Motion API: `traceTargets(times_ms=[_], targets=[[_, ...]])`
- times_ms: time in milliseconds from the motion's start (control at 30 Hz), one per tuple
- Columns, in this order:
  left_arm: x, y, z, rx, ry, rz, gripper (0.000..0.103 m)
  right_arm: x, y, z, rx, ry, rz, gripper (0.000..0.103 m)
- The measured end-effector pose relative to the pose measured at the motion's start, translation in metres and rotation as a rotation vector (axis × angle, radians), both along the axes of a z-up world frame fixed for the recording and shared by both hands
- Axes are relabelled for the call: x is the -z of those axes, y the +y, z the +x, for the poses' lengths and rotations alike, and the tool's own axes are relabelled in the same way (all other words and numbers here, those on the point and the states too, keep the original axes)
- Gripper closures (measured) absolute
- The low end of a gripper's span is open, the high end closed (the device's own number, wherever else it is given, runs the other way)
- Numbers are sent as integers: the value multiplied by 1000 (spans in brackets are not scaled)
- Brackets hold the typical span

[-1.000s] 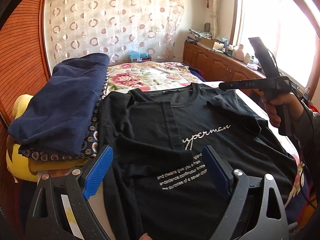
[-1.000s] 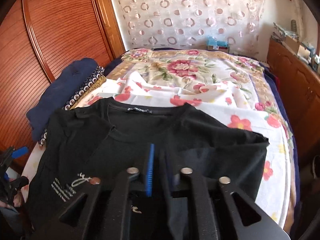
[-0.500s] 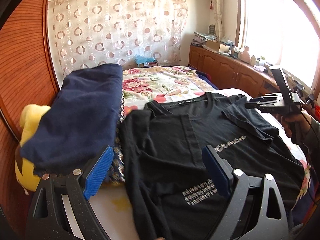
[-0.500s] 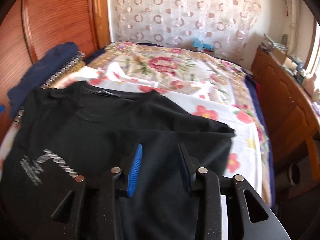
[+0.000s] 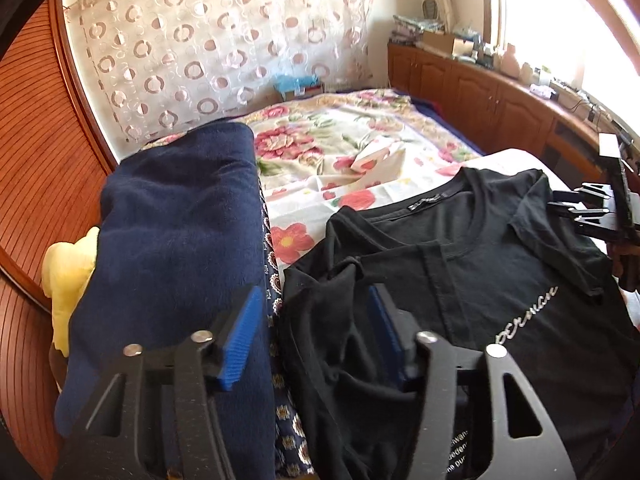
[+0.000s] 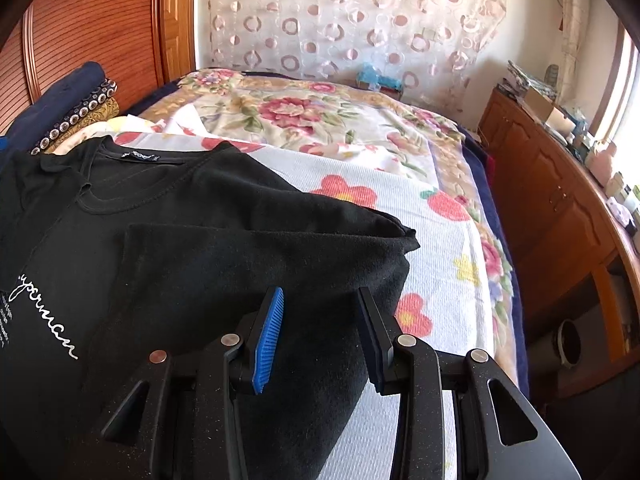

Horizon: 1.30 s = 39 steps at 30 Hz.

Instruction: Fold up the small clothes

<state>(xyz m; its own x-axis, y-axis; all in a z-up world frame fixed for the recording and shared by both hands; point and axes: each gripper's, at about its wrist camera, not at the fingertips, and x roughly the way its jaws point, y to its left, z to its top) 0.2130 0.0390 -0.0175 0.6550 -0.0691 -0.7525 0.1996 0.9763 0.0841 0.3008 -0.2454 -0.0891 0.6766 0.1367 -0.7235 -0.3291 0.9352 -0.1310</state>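
Note:
A black T-shirt (image 5: 480,280) with white script lies face up on the flowered bed sheet (image 5: 340,152), both side parts folded inward. My left gripper (image 5: 314,332) hovers over the shirt's rumpled left edge. Its jaws are closing, with that edge and a strip of patterned cloth between them, and the blue pads do not visibly press. My right gripper (image 6: 320,340) hangs open just above the folded-over right side of the T-shirt (image 6: 240,248), gripping nothing. In the left wrist view the right gripper (image 5: 568,210) shows at the far right by the shirt's shoulder.
A stack of folded cloth topped by a navy blanket (image 5: 172,240) sits left of the shirt, against a yellow plush toy (image 5: 68,280) and the wooden wardrobe (image 5: 32,160). Wooden cabinets (image 6: 560,208) with clutter run along the right wall. A dark pot (image 6: 568,344) stands on the floor.
The left gripper slid left from the shirt's middle to its left edge, and its jaws narrowed. The right gripper went from nearly shut to open and sank toward the shirt's right side.

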Motion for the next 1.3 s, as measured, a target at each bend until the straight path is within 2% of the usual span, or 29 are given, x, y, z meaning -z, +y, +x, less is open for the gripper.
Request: traceTargets(times_ms=[100,300,433,467,567,733,1133,1200,1233,1267,1300], targets=[[8,2,7,14,42,-22,59,2,-8,-1,-1,11,34,65],[18,1,11,-4,64,12,61,4,-15,1,-6,26,69,60],[20,0,7,31,91,-51,93,3,-15,-1,-6,27,75,59],[19,1,4,33,81,-59,95,3,-16,-2,-11,30,84,54],[7,7,-6,6,14,-71,95,1,-21,3,-25,44,132,48],[-15,26,-14,-64,-83,-81,96,-6,-35,14,33,28,120,44],[-16,27,-17,-53,-105,-109,96,0,-31,41,49,78,108,44],[-17,24,-22,-39,-114,-125,96,-1,-24,41,22,85,102,54],[-19,21,-26,-31,-120,-133,96,-2,-19,40,-4,92,97,72],[-20,17,-32,-23,-126,-138,96,-4,-15,39,-29,103,100,94],[-22,14,-37,-14,-131,-143,97,-6,-12,37,-39,105,104,94]])
